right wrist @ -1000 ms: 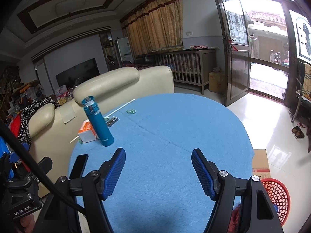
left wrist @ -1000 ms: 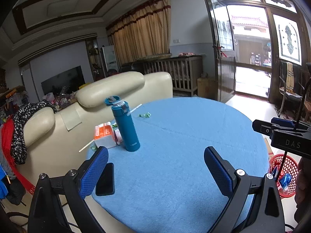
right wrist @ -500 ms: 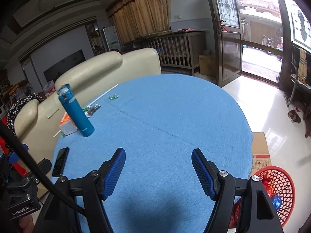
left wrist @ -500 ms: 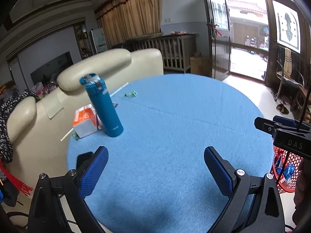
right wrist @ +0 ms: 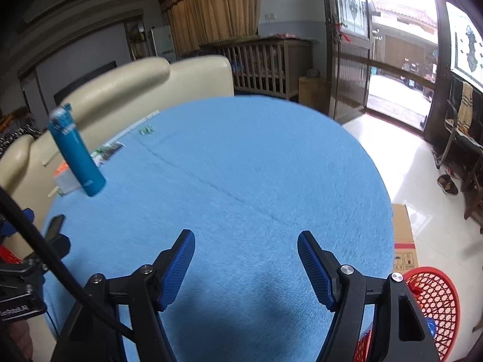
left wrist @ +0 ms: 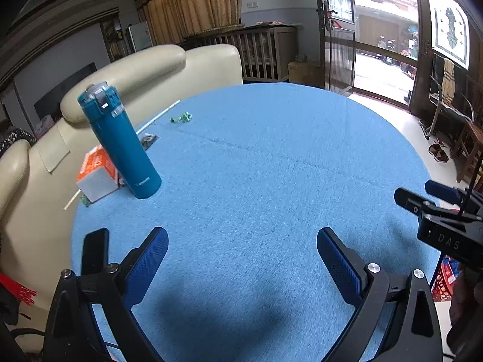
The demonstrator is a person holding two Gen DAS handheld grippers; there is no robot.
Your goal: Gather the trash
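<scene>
A green crumpled wrapper (left wrist: pixel 181 118) lies at the far left of the round blue table (left wrist: pixel 271 166); it also shows in the right wrist view (right wrist: pixel 146 130). A dark flat wrapper (left wrist: pixel 148 139) and a white straw (left wrist: pixel 157 116) lie near it. A red mesh trash basket (right wrist: pixel 434 295) stands on the floor at the table's near right. My left gripper (left wrist: pixel 243 252) and my right gripper (right wrist: pixel 246 256) are both open and empty above the near part of the table.
A teal bottle (left wrist: pixel 120 141) stands upright at the left, next to an orange and white box (left wrist: pixel 96 175). A black phone (left wrist: pixel 95 249) lies at the near left edge. A cream sofa (left wrist: pixel 135 72) stands behind the table. A cardboard box (right wrist: pixel 404 238) sits on the floor.
Both grippers have moved forward and tilted down over the table, so the bottle and wrappers look nearer. Both stay open and empty.
</scene>
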